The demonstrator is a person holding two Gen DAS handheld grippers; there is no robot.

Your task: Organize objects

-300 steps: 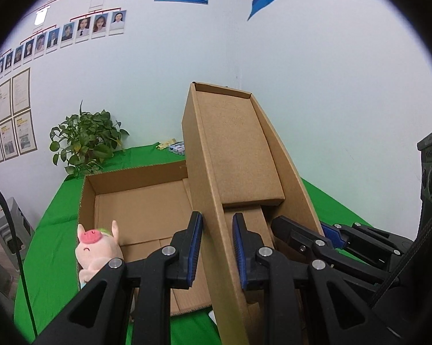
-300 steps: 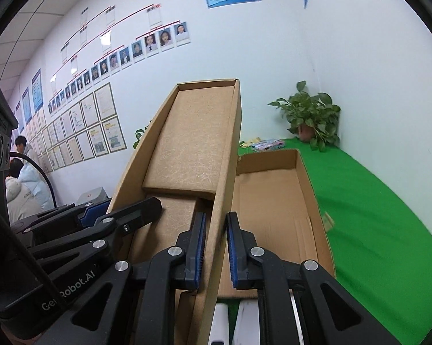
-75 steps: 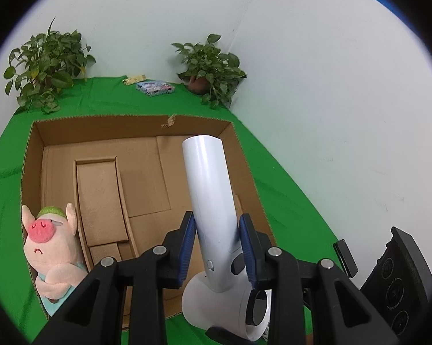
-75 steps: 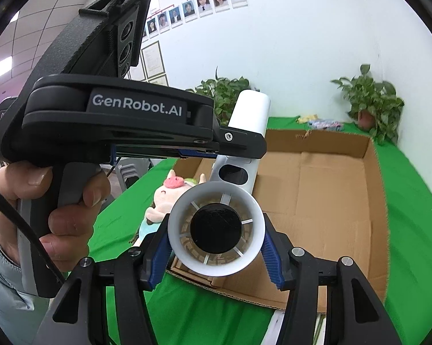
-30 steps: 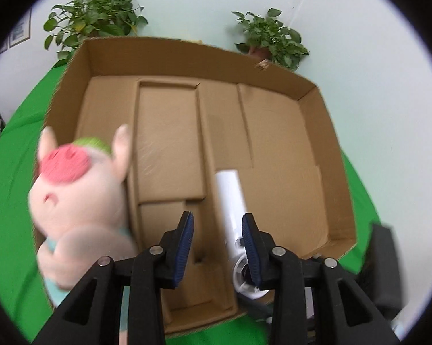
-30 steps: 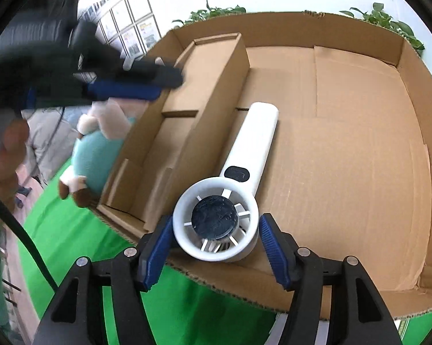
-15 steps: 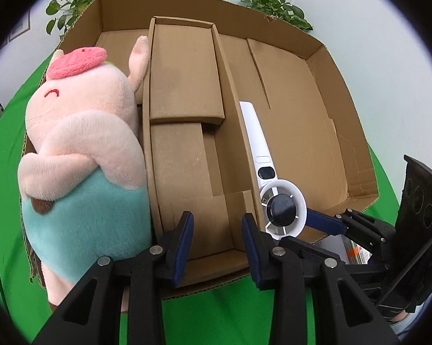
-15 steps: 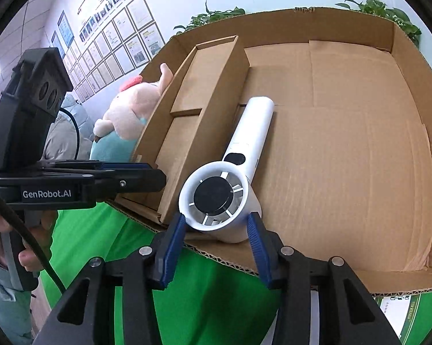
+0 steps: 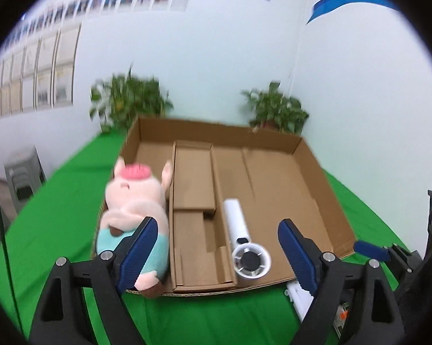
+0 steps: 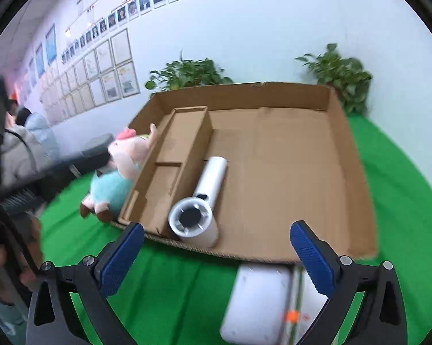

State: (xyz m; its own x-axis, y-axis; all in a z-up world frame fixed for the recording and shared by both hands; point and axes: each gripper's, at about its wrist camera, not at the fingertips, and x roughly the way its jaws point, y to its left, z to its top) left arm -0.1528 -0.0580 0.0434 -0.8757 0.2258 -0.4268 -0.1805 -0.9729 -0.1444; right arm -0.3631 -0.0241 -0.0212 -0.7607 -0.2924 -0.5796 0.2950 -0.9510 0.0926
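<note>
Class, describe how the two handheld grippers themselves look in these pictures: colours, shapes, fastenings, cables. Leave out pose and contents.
The left gripper and the right gripper look alike: matte black angular plastic arms with triangular cut-outs, joined by silver round screws. Each finger ends in a flat blue pad with a fine dotted texture. A thin black cable curves past the left edge of the right wrist view.

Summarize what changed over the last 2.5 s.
The white hair dryer went from held above the cardboard box to lying inside it, beside the cardboard insert. The right gripper and left gripper released it; jaws wide open. Plush pig unchanged.
</note>
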